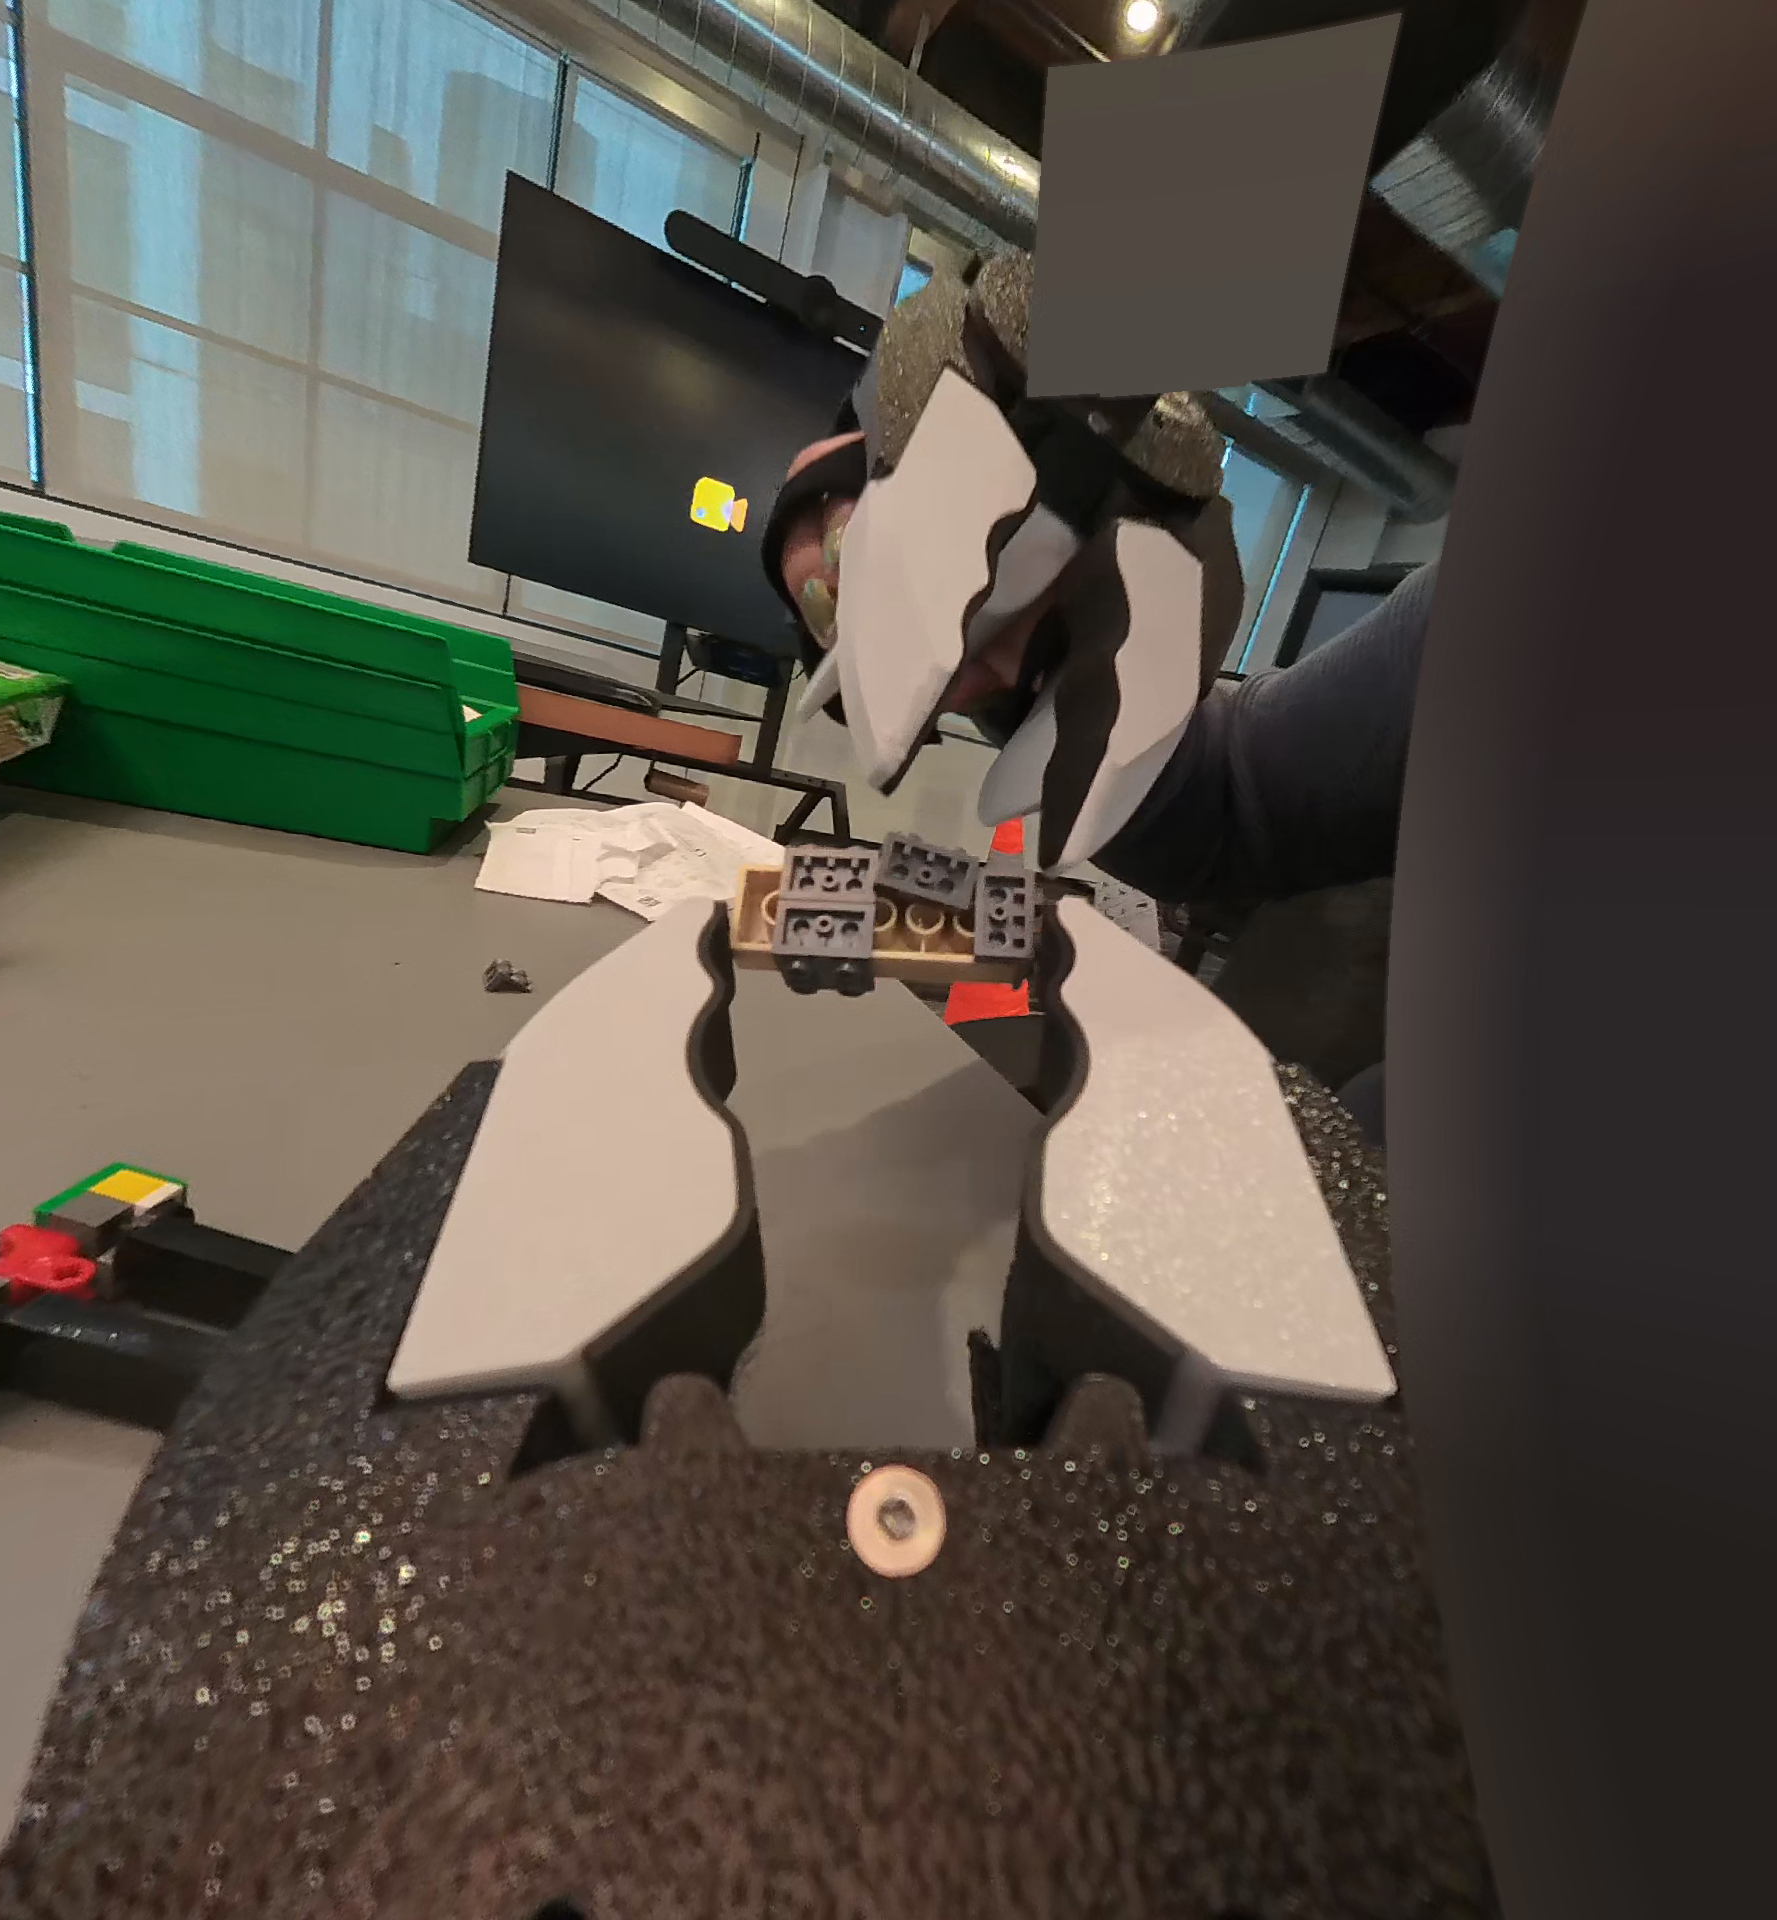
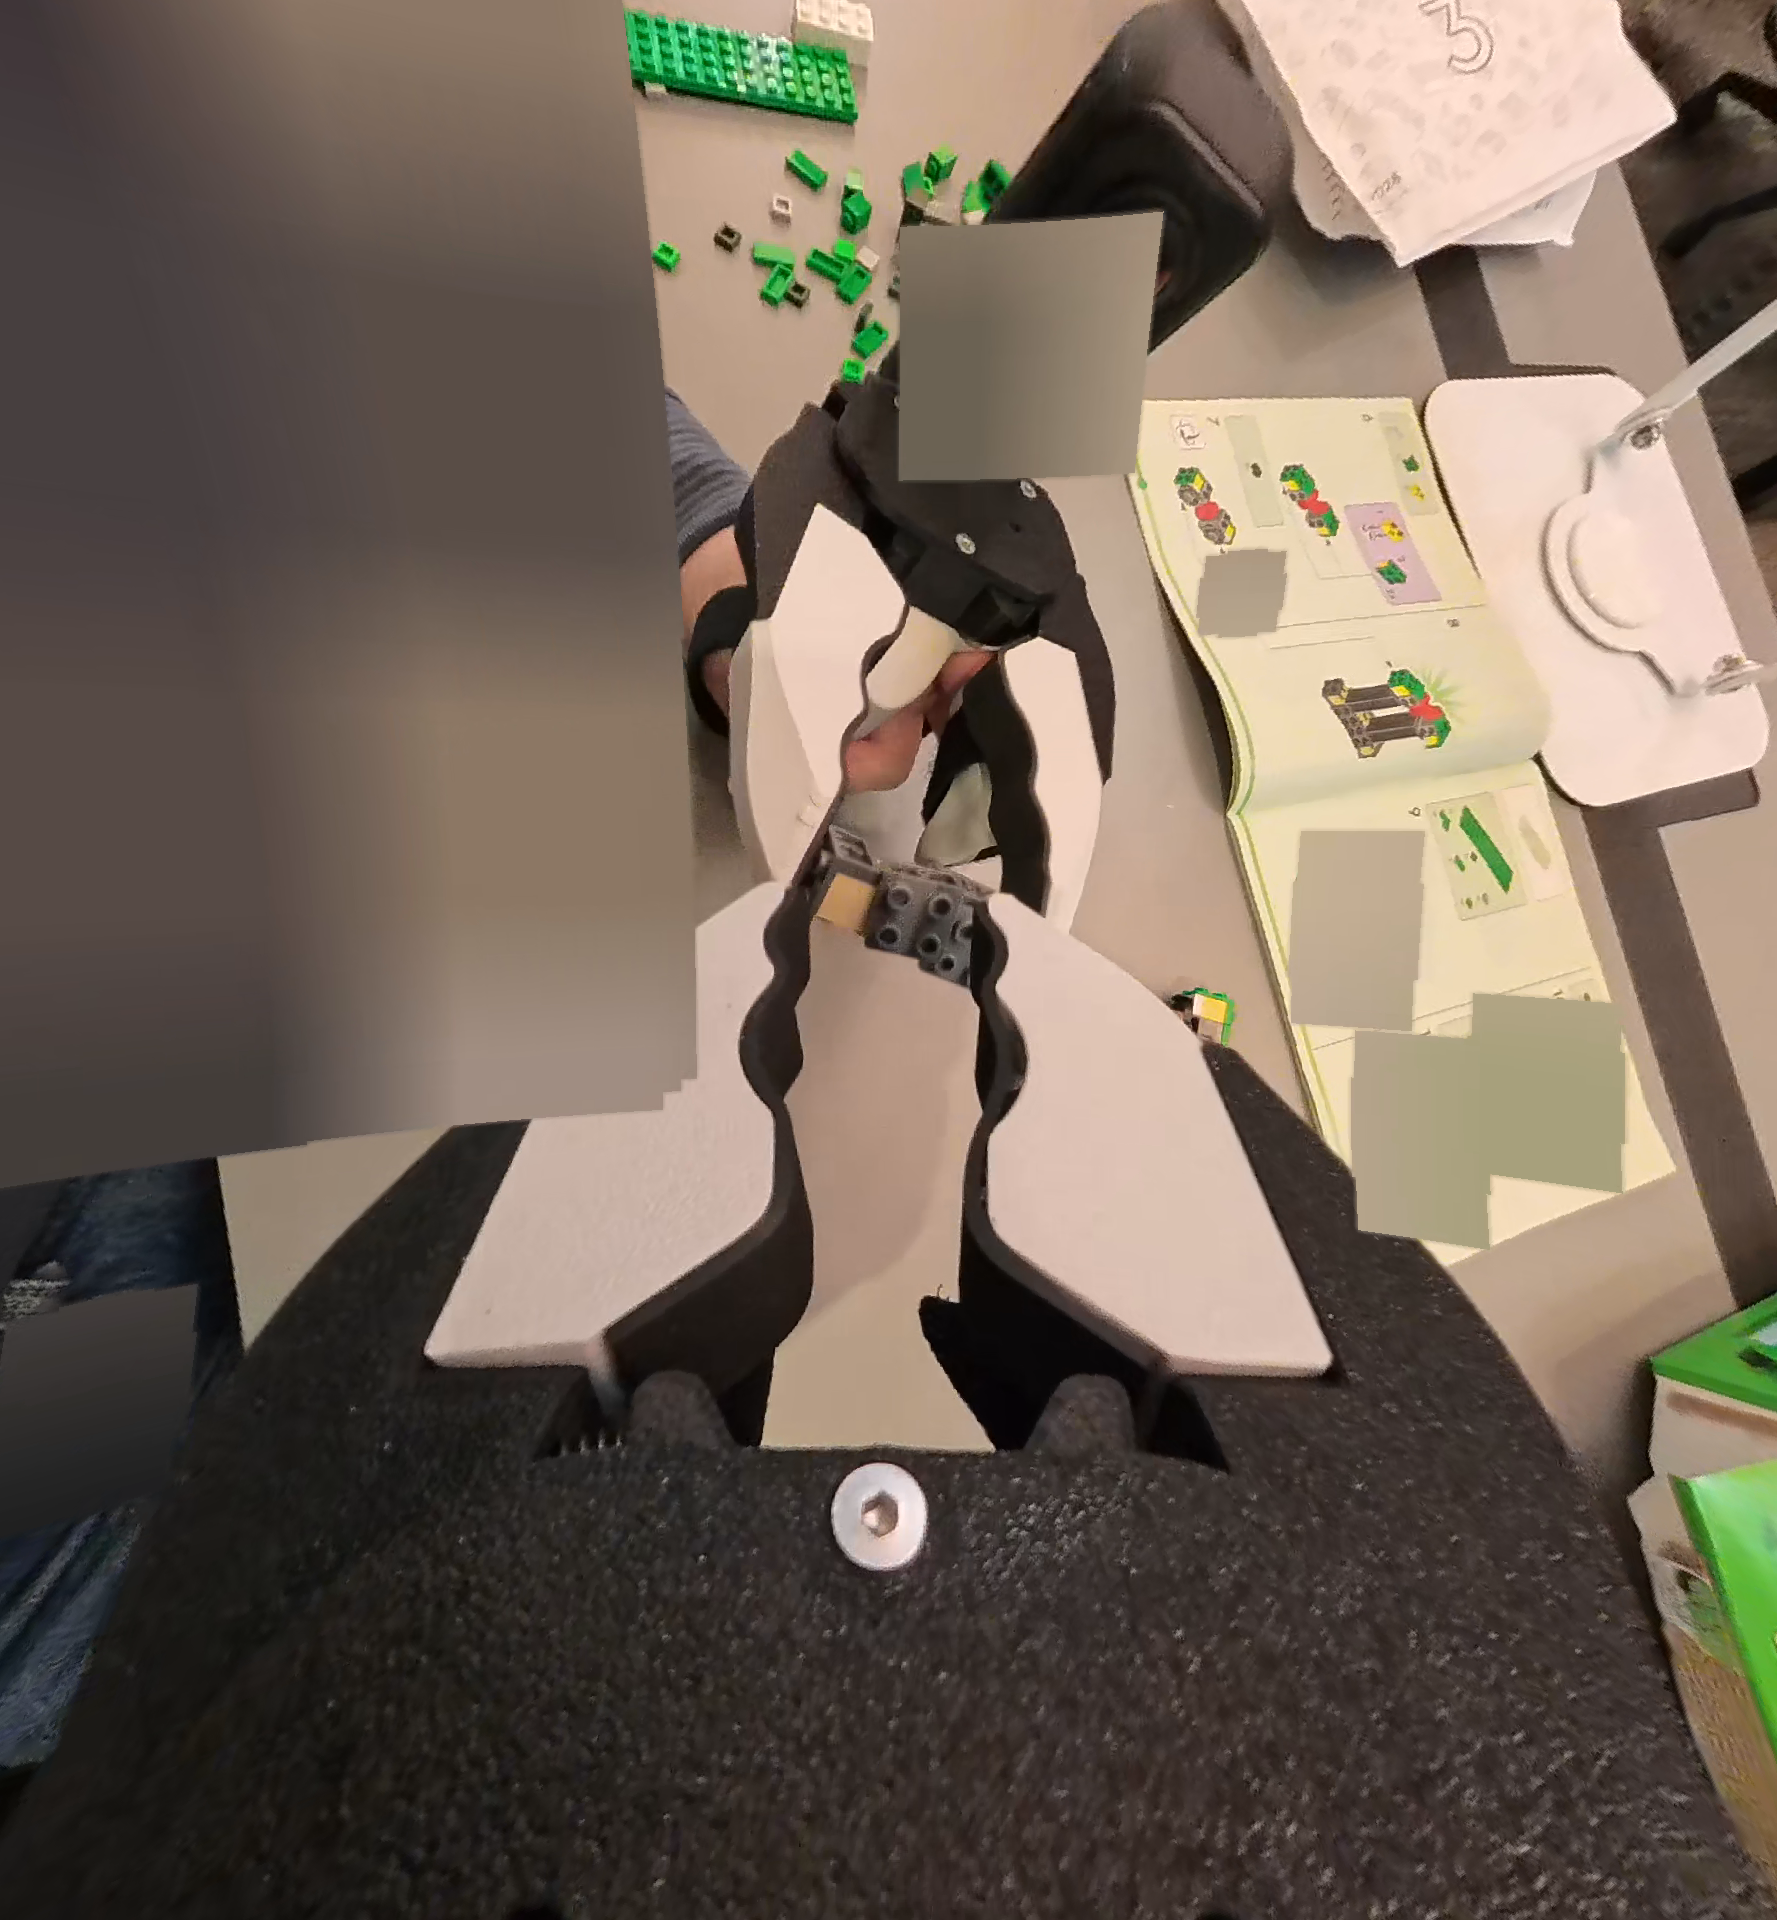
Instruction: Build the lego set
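My left gripper (image 1: 886, 930) is shut on a tan long brick (image 1: 925, 925) that carries several grey bricks (image 1: 827, 899) and holds it above the grey table (image 1: 240, 997). Its underside faces the left wrist camera. My right gripper (image 1: 967, 826) comes down from above, its jaws close around a tilted grey brick (image 1: 928, 868). In the right wrist view my right gripper (image 2: 894, 920) has the studded grey brick (image 2: 925, 925) and the tan brick's end (image 2: 842, 899) between its tips. The left gripper (image 2: 915, 883) faces it from the far side.
A black, green, yellow and red built part (image 1: 53, 1268) lies at the left. Green bins (image 1: 240, 675), papers (image 1: 603, 857) and a small dark piece (image 1: 507, 977) lie beyond. An open instruction booklet (image 2: 1383, 779), a white lamp base (image 2: 1590, 582), loose green bricks (image 2: 832, 249) and green boxes (image 2: 1757, 1558) are around. My two grippers' fingertips are within a few centimetres of each other.
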Demonstrator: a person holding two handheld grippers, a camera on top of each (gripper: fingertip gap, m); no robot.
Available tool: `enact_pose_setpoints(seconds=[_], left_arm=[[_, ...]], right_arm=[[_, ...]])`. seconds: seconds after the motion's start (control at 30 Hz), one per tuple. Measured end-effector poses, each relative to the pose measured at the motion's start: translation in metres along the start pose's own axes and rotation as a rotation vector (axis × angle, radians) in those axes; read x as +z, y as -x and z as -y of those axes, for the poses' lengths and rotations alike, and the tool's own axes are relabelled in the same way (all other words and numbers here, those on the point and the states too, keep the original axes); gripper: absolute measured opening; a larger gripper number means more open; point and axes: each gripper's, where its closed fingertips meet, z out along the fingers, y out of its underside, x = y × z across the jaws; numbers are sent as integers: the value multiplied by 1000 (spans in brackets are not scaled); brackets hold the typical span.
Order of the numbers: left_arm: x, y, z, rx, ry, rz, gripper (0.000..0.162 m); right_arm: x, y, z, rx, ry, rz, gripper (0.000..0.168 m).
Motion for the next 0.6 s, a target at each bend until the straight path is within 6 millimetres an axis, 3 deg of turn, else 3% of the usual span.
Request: enact_pose_setpoints(seconds=[0.17,0.47,0.6], left_arm=[[1,-2,-1,-18,7,-21,56],[1,-5,-1,-105,0,-84,56],[2,-9,-3,-124,16,-115,55]], right_arm=[[-2,1,1,-112,-2,-42,33],[3,1,-1,-613,81,-258,37],[9,-3,-9,-723,150,-305,32]])
